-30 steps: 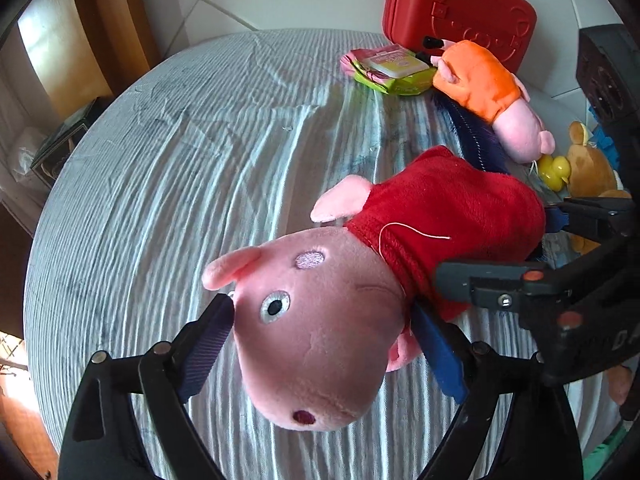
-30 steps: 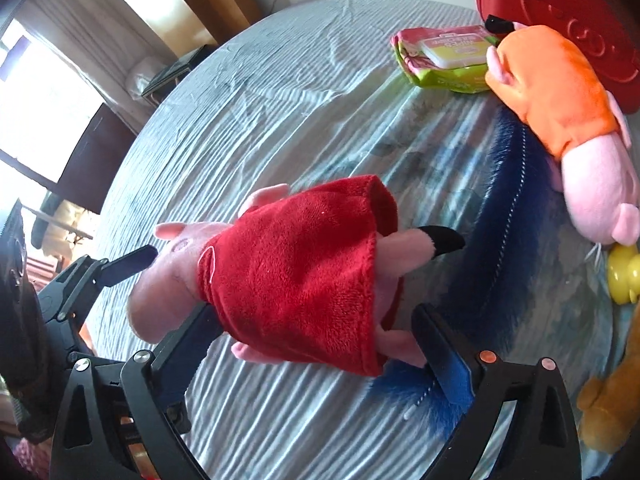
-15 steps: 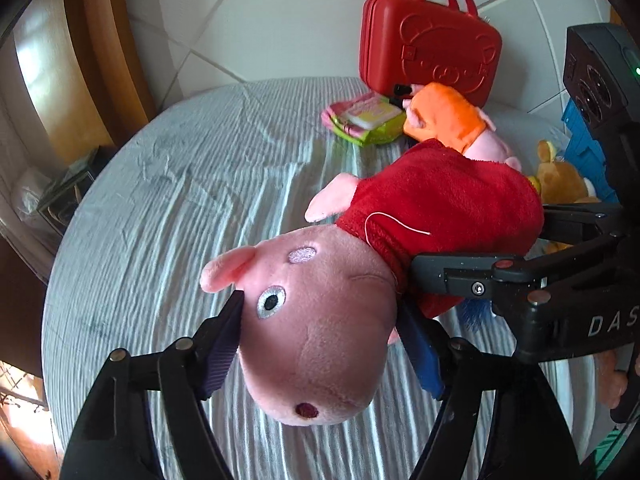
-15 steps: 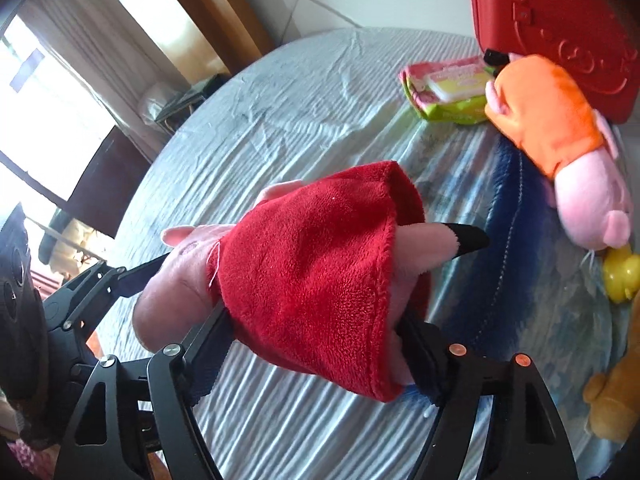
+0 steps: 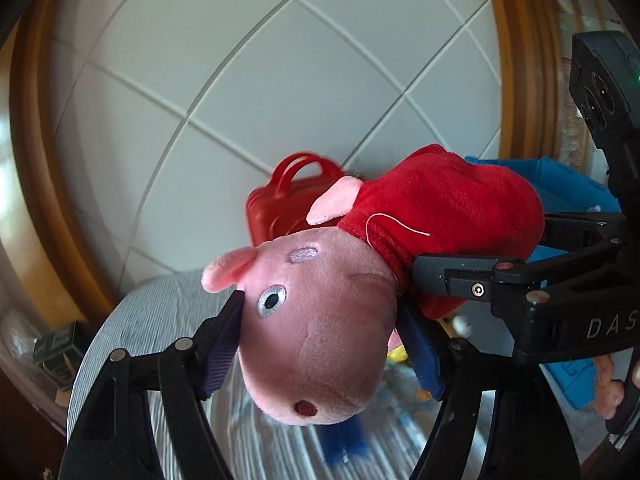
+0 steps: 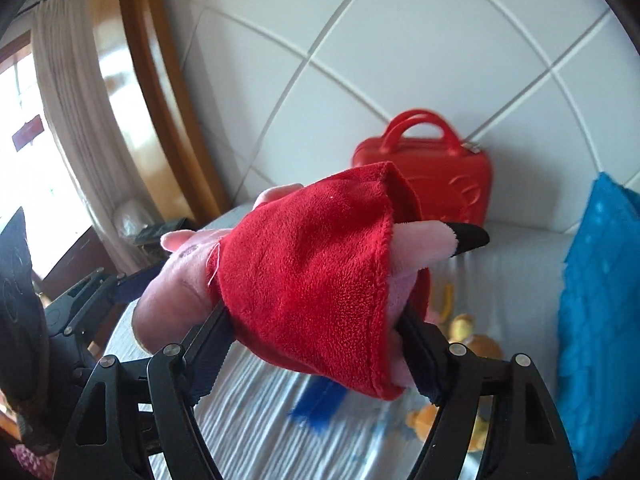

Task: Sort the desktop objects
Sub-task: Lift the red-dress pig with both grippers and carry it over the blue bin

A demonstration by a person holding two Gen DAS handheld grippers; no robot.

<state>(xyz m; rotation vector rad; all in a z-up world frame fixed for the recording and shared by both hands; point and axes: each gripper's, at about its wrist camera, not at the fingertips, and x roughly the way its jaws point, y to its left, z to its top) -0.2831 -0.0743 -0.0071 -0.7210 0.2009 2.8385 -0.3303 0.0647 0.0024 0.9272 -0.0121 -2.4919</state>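
Pig plush: a pink pig toy in a red dress, held off the striped bedcover between both tongs; in the left wrist view its head fills the centre and its body runs off toward 2 o'clock.
Left gripper: both blue pads press the sides of the plush head, one at 9 o'clock of the face and one at 3 o'clock, so it is clamped on the head.
Right gripper: its pads squeeze the red dress from 8 o'clock and 4 o'clock, so it grips the toy's body; a pink leg with a black foot sticks out of the hem toward 2 o'clock.
Red case: a red plastic case with a handle stands upright against the white tiled wall, behind the plush at 12 to 1 o'clock in the right wrist view.
Bedcover: pale striped cloth below the toy, blurred.
Blue cushion: at 3 o'clock in the right wrist view, at the edge of the bed.
Yellow-brown soft toy: lies on the cover at 4 o'clock, partly hidden by the gripper.
Person's hand: fingers wrap the other tong's handle at 4 o'clock in the left wrist view.
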